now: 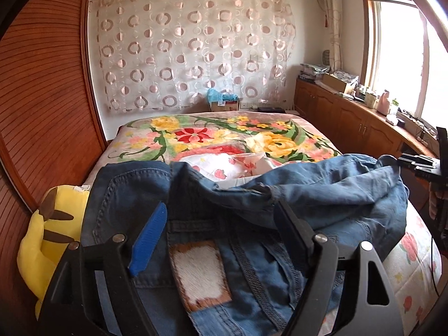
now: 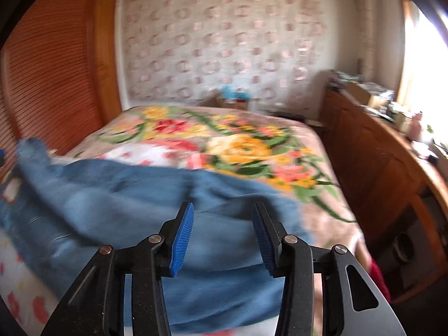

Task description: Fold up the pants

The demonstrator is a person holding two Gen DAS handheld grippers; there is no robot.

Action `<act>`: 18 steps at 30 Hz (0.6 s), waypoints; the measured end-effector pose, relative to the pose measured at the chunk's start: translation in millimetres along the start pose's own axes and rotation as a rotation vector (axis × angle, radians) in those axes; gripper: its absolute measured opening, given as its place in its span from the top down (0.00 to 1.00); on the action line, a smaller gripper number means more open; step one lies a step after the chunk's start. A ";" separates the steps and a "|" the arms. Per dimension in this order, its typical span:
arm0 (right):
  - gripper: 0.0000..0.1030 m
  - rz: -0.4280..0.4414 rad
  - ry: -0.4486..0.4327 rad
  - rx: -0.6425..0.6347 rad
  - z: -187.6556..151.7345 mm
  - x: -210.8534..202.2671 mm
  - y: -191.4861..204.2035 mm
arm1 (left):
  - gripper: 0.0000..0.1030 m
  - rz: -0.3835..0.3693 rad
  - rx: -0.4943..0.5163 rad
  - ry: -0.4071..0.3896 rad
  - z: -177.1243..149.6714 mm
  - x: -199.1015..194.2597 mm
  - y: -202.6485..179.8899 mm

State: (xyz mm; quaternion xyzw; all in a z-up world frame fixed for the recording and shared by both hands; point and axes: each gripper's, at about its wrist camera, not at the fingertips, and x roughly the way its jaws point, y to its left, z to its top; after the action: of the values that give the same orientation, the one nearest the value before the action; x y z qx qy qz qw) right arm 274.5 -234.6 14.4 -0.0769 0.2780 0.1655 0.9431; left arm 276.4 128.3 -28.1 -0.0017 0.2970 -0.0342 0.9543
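Pants waistband patch, left view only

- Far half of the bed, upper middle of the frame, is flat and open.
- Jeans heaped across the near part.
- Yellow plush blocks the lower left, against the slatted wardrobe.
- Cluttered cabinets crowd the right.

One pair of blue denim pants lies on one bed under one floral blanket, beside one yellow plush toy; two grippers, left gripper and right gripper, frame the scene.
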 end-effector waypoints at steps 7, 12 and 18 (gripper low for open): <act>0.56 0.179 0.055 -0.109 -4.4 13.6 71.3 | 0.23 -0.025 0.003 0.018 -17.2 -7.4 -20.7; 0.56 0.235 0.099 -0.217 -4.1 23.5 102.5 | 0.23 -0.042 0.014 0.027 -27.4 -11.4 -29.3; 0.63 0.183 0.205 -0.317 5.6 57.6 108.9 | 0.23 -0.050 0.019 0.026 -33.1 -13.4 -29.1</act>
State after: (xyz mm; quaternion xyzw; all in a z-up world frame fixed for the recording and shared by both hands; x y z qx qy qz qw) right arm 284.2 -116.1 -18.3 -0.2149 0.3487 0.2835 0.8671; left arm 244.8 100.7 -47.1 0.0003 0.3090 -0.0611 0.9491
